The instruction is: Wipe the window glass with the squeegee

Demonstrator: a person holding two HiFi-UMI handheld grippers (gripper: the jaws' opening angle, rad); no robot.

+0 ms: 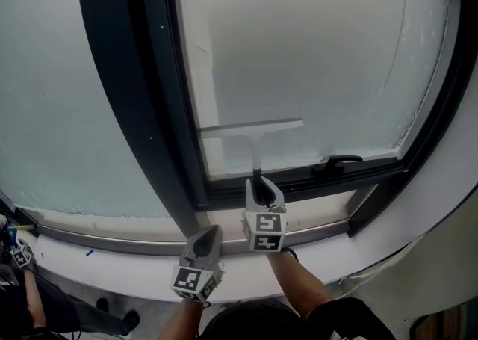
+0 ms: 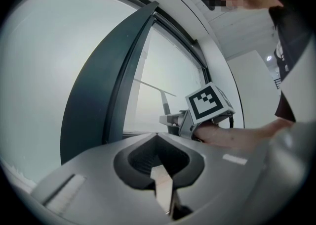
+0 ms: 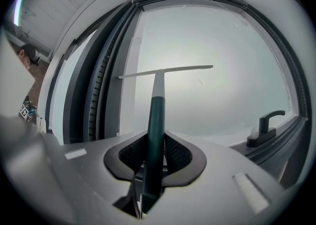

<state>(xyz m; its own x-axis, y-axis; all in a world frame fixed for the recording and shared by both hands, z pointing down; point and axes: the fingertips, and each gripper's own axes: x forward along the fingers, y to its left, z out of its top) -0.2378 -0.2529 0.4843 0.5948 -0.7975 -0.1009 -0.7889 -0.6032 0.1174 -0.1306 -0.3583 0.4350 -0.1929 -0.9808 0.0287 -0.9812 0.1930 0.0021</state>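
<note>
Nearest the person, the left gripper (image 1: 211, 232) hangs low over the pale window sill (image 1: 112, 256). Its jaws are closed on each other with nothing between them (image 2: 157, 140). It points up toward the foot of the dark window frame (image 1: 142, 107).

Just beside it, to the right and a little further forward, the right gripper (image 1: 263, 190) is clamped on the dark green handle of the squeegee (image 1: 256, 144). In the right gripper view the handle stands squarely between the two ribbed pads, and the jaws press on it from both sides (image 3: 157, 137).

The squeegee's long axis runs straight on from the gripper, away from the person and up the pane. Its handle changes from dark green to a pale neck (image 3: 157, 84) before meeting the blade. The blade lies crosswise to the handle, nearly level, with its right end a touch higher than its left in the head view. It sits on the lower left part of the right-hand window glass (image 1: 321, 54). Its left end is near the frame's upright, and it appears to rest against the glass.

Further right, a dark lever handle (image 1: 340, 161) sits on the lower rail of the frame, well apart from the blade. Beyond it all, the glass is milky and pale.
</note>
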